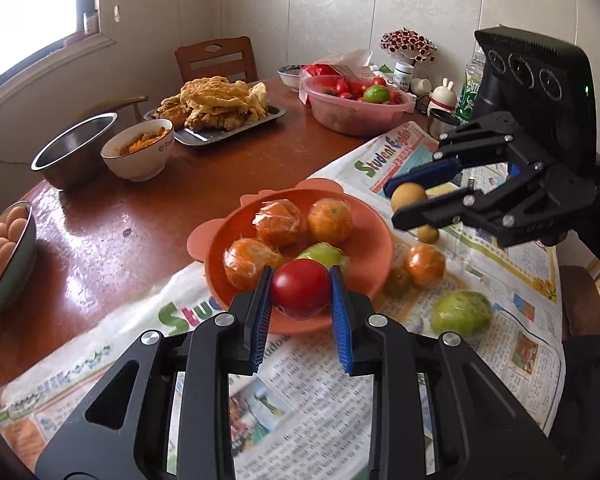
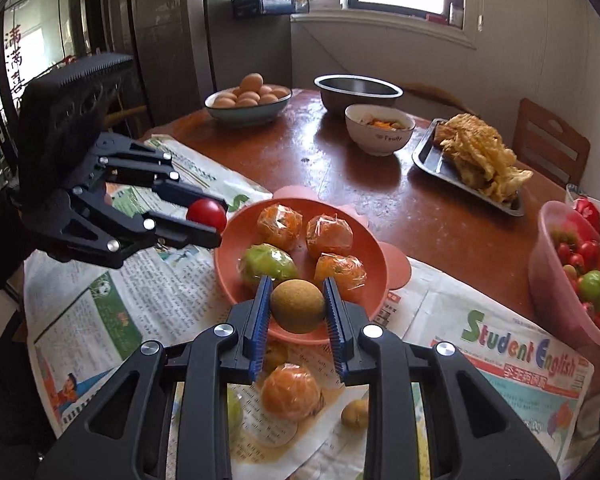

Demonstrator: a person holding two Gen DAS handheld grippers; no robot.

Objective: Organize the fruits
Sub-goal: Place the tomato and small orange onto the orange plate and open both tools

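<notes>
My left gripper is shut on a red tomato, held just above the near rim of the orange plate. My right gripper is shut on a round brown fruit over the plate's near rim. The plate holds three plastic-wrapped oranges and a wrapped green fruit. In the right wrist view the left gripper comes in from the left with the tomato. In the left wrist view the right gripper carries the brown fruit at the right.
On the newspaper lie a wrapped orange, a green fruit and small brown fruits. A pink basin of tomatoes, an egg bowl, a steel bowl, a white bowl and a tray of fried food stand around.
</notes>
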